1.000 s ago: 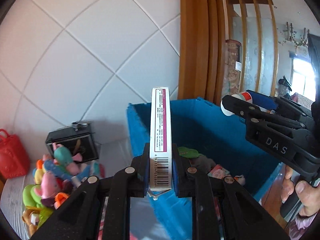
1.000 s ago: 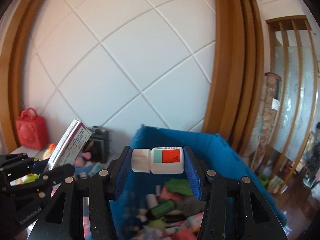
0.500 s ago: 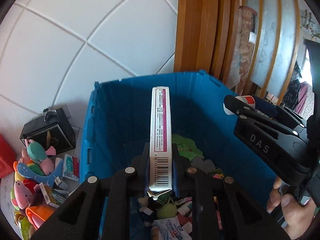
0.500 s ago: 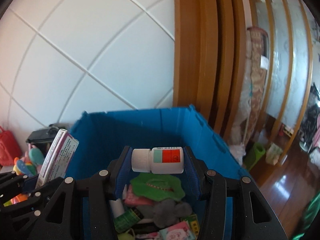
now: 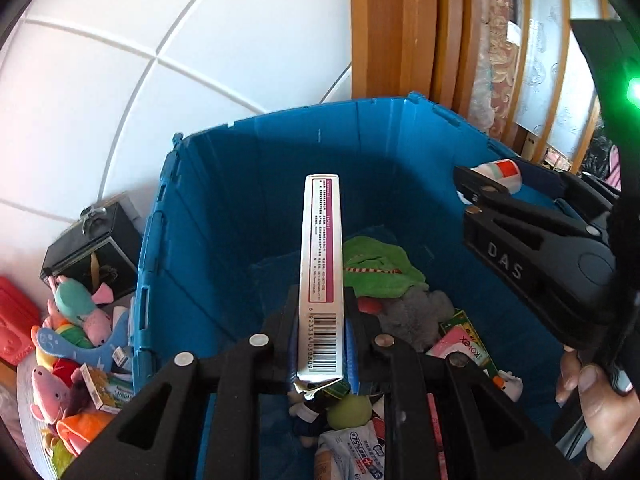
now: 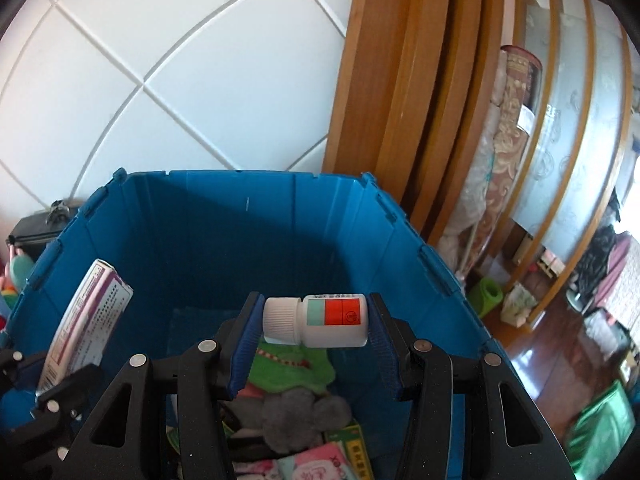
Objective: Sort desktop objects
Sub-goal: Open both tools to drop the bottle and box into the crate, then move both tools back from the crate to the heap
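**Left wrist view: both loads poised over the blue bin**

Left wrist view: the left gripper (image 5: 322,344) is clamped on a slim white carton (image 5: 321,264), held upright by its barcode end, over the open blue bin (image 5: 208,216). Below lie a green cloth (image 5: 380,268), a grey plush (image 5: 416,312) and small packets. The right gripper (image 5: 480,192) comes in from the right, gripped by a hand (image 5: 592,396), and carries a white bottle (image 5: 500,170). Outside the bin's left wall sit plush toys (image 5: 76,320) and a black case (image 5: 88,248). The two tools are near each other, so the main risk seems a knock between them on release, jarring a load early. The carton is pinched low; a tilt could lever it free.

Right wrist view: the right gripper (image 6: 316,320) holds the bottle (image 6: 316,320) lying crosswise, cap to the left, pads pressing both ends. An end-to-end grip on smooth plastic may let it roll or slip. The carton (image 6: 86,316) leans at the left, inside the bin's rim (image 6: 240,174). The far wall and right rim stand well apart from the bottle, and the middle of the bin is open, so a drop there looks clear.
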`<action>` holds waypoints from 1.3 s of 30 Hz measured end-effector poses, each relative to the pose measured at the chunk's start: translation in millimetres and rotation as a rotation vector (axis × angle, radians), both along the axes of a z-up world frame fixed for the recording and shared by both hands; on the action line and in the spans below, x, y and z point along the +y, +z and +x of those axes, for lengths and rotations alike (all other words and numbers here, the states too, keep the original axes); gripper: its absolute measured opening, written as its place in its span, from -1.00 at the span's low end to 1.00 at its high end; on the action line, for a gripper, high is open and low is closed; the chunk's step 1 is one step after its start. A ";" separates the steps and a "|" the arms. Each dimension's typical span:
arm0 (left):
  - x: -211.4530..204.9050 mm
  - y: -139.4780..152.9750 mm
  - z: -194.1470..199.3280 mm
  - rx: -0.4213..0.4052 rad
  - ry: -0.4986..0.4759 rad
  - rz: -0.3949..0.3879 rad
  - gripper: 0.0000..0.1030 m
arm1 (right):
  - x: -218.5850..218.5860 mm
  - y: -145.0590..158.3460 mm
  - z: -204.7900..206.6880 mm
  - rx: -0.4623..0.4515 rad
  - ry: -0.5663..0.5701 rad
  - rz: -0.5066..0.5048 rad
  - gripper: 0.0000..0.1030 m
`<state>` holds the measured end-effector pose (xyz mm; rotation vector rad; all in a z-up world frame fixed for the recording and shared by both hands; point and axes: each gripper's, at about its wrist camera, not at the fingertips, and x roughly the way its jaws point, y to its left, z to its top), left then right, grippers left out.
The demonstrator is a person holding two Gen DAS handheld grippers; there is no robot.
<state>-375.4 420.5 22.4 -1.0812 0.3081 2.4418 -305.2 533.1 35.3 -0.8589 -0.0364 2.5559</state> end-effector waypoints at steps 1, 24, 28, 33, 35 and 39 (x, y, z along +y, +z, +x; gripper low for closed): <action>-0.6 -1.4 -1.6 -0.013 -0.002 0.000 -0.64 | -0.5 -1.2 -0.5 -0.007 -0.002 0.005 -0.01; -5.9 3.5 1.0 0.039 0.015 0.020 0.01 | -3.5 1.2 -1.5 0.000 -0.005 0.025 0.99; -8.2 5.6 2.2 0.037 0.016 0.045 0.01 | -5.1 1.3 -0.5 -0.001 -0.004 0.041 0.99; -16.3 15.0 10.5 0.095 0.036 0.073 0.01 | -8.4 7.8 6.5 0.019 -0.014 0.054 0.99; -24.3 19.3 11.8 0.078 0.041 0.110 0.01 | -8.8 17.2 13.9 0.037 -0.019 0.038 0.99; -42.6 31.6 15.9 0.024 0.025 0.158 0.01 | -13.1 37.6 35.4 0.071 -0.021 0.011 1.00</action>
